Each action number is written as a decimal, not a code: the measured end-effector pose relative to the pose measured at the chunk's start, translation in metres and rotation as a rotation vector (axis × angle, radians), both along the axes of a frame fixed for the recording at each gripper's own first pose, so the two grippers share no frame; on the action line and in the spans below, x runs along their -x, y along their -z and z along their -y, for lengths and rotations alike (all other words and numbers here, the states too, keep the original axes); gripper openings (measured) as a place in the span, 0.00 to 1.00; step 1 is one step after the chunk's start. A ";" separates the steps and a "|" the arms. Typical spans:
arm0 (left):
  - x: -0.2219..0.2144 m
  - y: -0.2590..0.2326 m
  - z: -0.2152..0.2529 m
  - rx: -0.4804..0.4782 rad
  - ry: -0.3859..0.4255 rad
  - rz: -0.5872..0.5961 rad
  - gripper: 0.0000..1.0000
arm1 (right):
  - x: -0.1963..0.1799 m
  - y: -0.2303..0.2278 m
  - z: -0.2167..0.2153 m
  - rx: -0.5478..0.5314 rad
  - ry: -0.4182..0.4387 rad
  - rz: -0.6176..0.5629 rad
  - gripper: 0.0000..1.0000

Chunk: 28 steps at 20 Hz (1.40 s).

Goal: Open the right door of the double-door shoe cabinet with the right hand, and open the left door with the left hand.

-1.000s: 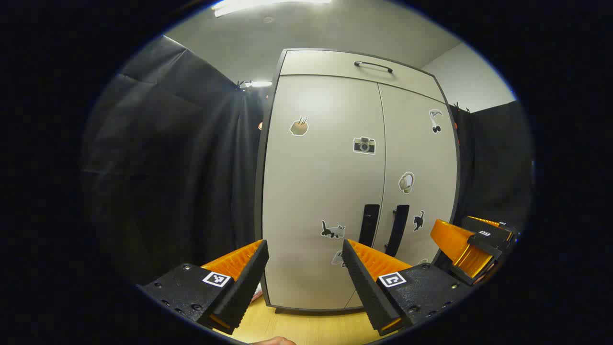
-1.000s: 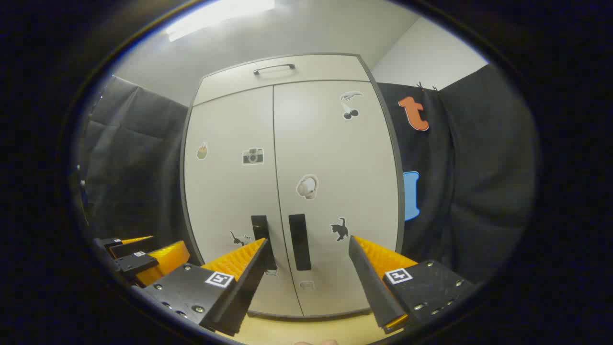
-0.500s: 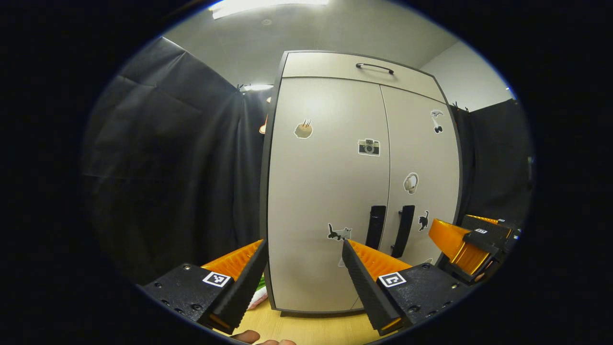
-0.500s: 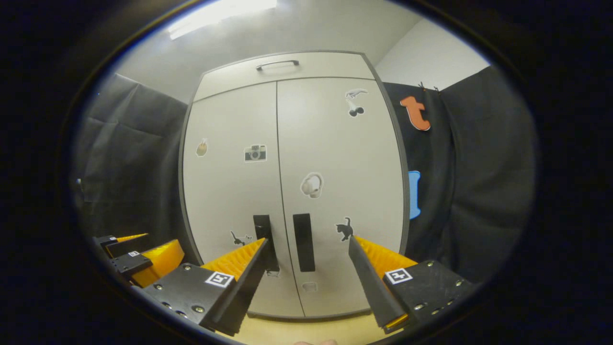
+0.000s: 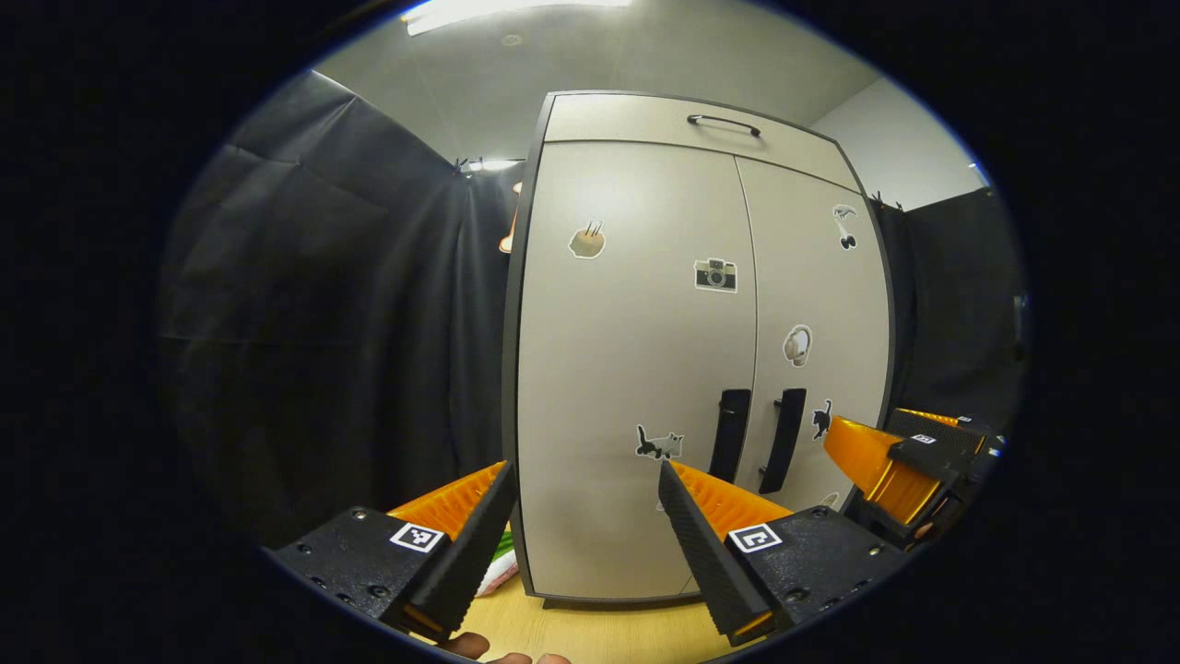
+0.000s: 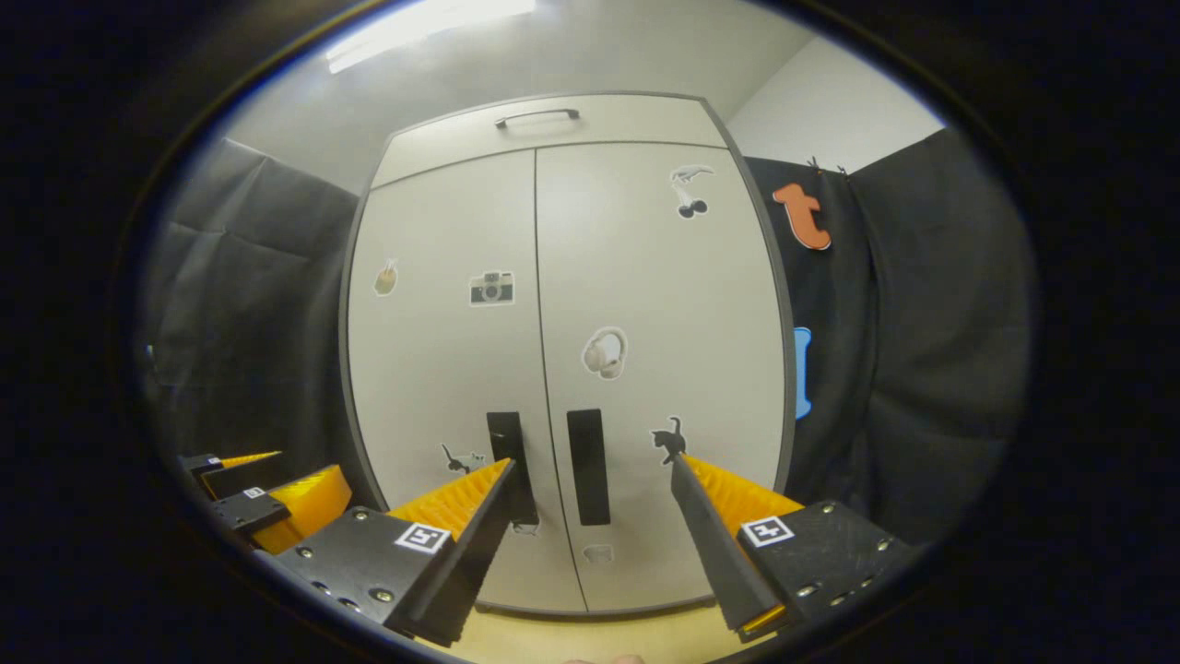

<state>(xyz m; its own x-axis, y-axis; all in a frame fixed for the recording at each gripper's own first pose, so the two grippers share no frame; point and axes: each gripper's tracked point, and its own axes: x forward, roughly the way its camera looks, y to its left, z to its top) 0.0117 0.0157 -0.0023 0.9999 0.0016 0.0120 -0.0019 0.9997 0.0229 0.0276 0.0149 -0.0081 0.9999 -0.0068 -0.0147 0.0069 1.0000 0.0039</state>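
Ahead, matte doors (image 6: 553, 304), seemingly ribbed fingers (image 6: 461, 498)

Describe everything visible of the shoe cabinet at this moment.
The shoe cabinet is tall, with matte off-white fronts in a dark frame, standing upright on a light wooden floor. Both doors are shut, with two black vertical handles beside the centre seam. A top panel carries a slim bar handle. Small stickers dot both doors. Neither gripper touches it.

left gripper view, lower left: pink-green object (image 5: 499, 564) mostly hidden behind finger | bottom edge: fingertips (image 5: 502, 651) cut off | right gripper view, lower centre: sticker (image 6: 598, 553) too faint to identify
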 end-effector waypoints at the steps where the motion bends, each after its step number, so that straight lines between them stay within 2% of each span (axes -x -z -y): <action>1: 0.000 0.001 -0.001 0.000 -0.002 0.000 0.96 | -0.007 0.000 -0.002 -0.008 -0.005 -0.002 0.99; 3: 0.000 0.002 -0.005 0.000 -0.011 -0.002 0.96 | -0.024 0.001 -0.005 -0.018 -0.012 -0.010 0.99; 4: 0.000 0.002 -0.008 -0.001 -0.018 -0.003 0.96 | -0.032 0.002 -0.006 -0.017 -0.010 -0.012 0.97; 5: -0.001 0.003 -0.010 -0.002 -0.024 -0.004 0.96 | -0.041 0.004 -0.006 -0.015 -0.005 -0.016 0.89; 8: -0.001 0.004 -0.017 -0.008 -0.044 -0.005 0.96 | -0.065 0.015 -0.005 0.013 0.011 -0.034 0.87; 9: -0.002 0.003 -0.019 -0.011 -0.050 -0.004 0.96 | -0.074 0.020 -0.004 0.024 0.015 -0.043 0.74; 10: -0.003 0.003 -0.021 -0.013 -0.056 -0.004 0.96 | -0.081 0.025 -0.003 0.037 0.021 -0.054 0.69; 12: -0.004 0.003 -0.025 -0.018 -0.066 -0.004 0.96 | -0.092 0.037 -0.002 0.059 0.027 -0.079 0.69; 15: -0.008 0.004 -0.030 -0.019 -0.079 -0.003 0.96 | -0.103 0.047 -0.003 0.080 0.032 -0.097 0.60; 16: -0.009 0.003 -0.031 -0.019 -0.083 -0.002 0.96 | -0.106 0.049 -0.003 0.085 0.036 -0.098 0.45; 19: -0.013 0.004 -0.033 -0.016 -0.089 -0.002 0.96 | -0.111 0.057 -0.005 0.092 0.044 -0.111 0.48; 20: -0.014 0.004 -0.033 -0.015 -0.088 -0.002 0.96 | -0.097 0.052 -0.005 0.088 0.056 -0.112 0.48; 21: -0.015 0.004 -0.033 -0.014 -0.087 -0.003 0.96 | -0.113 0.056 -0.005 0.092 0.060 -0.100 0.38; 22: -0.016 0.004 -0.034 -0.013 -0.087 -0.003 0.96 | -0.111 0.056 -0.005 0.100 0.066 -0.101 0.28; 25: -0.018 0.005 -0.033 -0.004 -0.084 -0.006 0.96 | -0.112 0.058 -0.004 0.096 0.075 -0.108 0.29; 26: -0.018 0.006 -0.033 -0.001 -0.082 -0.008 0.93 | -0.112 0.057 -0.005 0.096 0.076 -0.107 0.21; 28: -0.017 0.007 -0.032 0.006 -0.077 -0.010 0.96 | -0.111 0.057 -0.004 0.099 0.076 -0.114 0.22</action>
<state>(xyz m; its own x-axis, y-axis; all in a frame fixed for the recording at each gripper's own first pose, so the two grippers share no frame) 0.0288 0.0473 -0.0090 0.9969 0.0789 0.0019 -0.0790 0.9967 0.0178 0.1386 0.0191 -0.0655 0.9883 -0.0890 -0.1239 0.0768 0.9920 -0.1002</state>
